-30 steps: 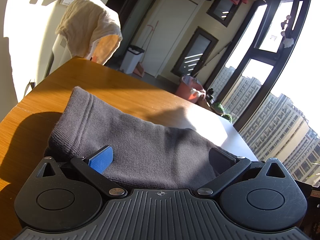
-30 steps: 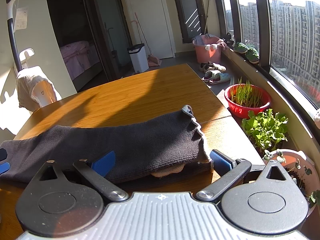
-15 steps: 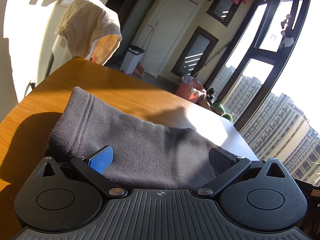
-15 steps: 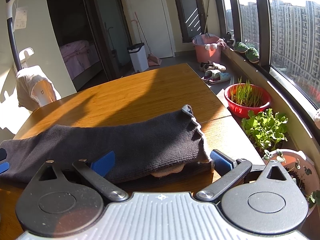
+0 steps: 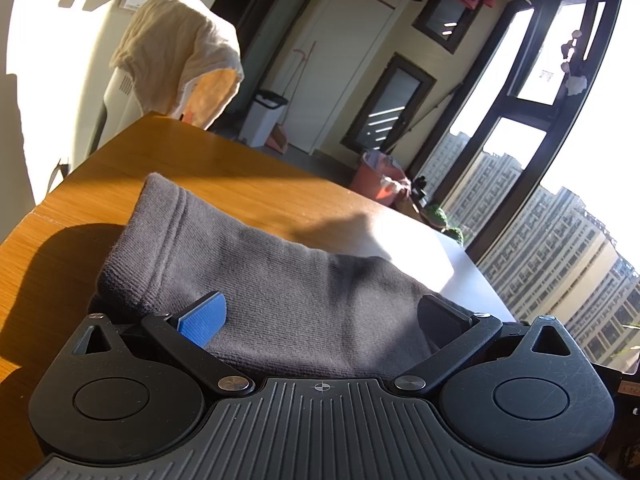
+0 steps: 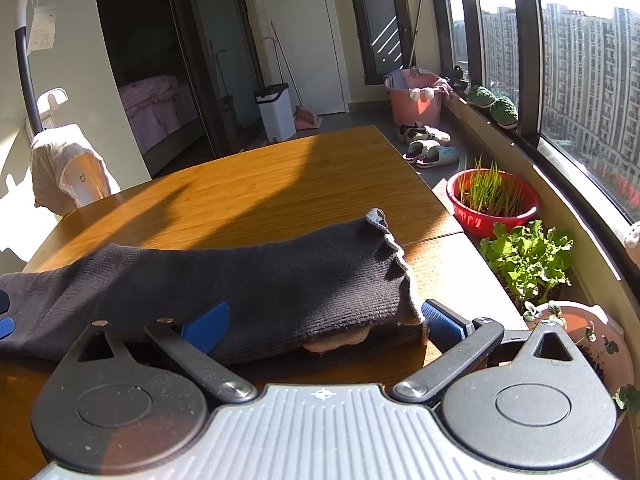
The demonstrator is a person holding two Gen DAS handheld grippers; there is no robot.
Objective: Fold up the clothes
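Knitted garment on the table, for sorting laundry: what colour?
Dark charcoal grey garment; right wrist view.

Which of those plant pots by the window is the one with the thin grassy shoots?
The red basin, farthest along the sill side; the nearer plant has broad leaves, and the clay pot holds small sprigs.

Low sun through tall windows (image 6: 568, 80) lights the wooden table (image 6: 280, 192).

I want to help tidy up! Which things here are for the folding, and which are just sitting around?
For the folding:
dark knit garment
wooden table under it
left gripper and right gripper, both open at its near edge

Just sitting around:
red bowl of grass
leafy plant
pink bucket
shoes
white bin
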